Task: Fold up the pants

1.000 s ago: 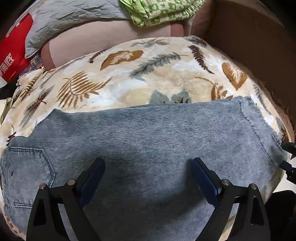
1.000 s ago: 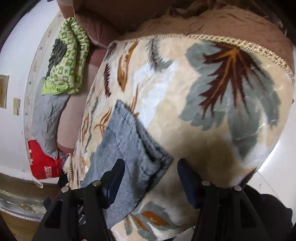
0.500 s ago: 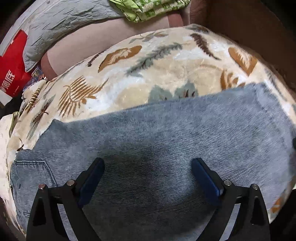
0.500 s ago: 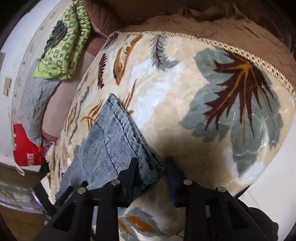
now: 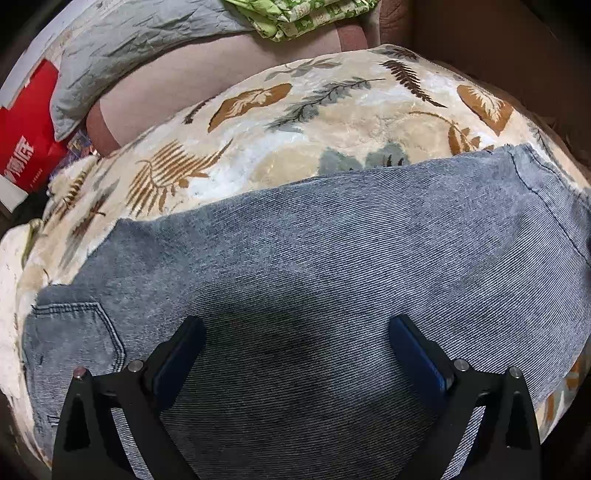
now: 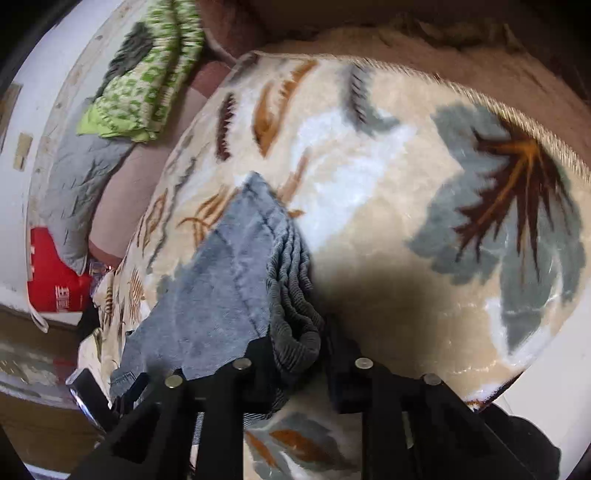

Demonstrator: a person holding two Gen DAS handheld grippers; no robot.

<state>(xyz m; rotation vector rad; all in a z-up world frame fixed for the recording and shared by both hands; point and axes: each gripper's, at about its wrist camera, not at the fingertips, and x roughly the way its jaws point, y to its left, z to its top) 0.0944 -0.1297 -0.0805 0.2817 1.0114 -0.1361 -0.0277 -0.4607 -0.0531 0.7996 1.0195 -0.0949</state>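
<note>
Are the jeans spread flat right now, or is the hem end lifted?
Mostly spread: jeans lie flat on the blanket, but the right gripper is closing on the bunched hem.

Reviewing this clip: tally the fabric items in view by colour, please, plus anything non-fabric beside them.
Blue-grey denim pants: 1
Leaf-print beige blanket: 1
Green patterned cloth: 1
Grey quilted cloth: 1
Red package (non-fabric): 1
Total: 5

Grey-blue denim pants (image 5: 332,258); cream leaf-print blanket (image 5: 332,122).
</note>
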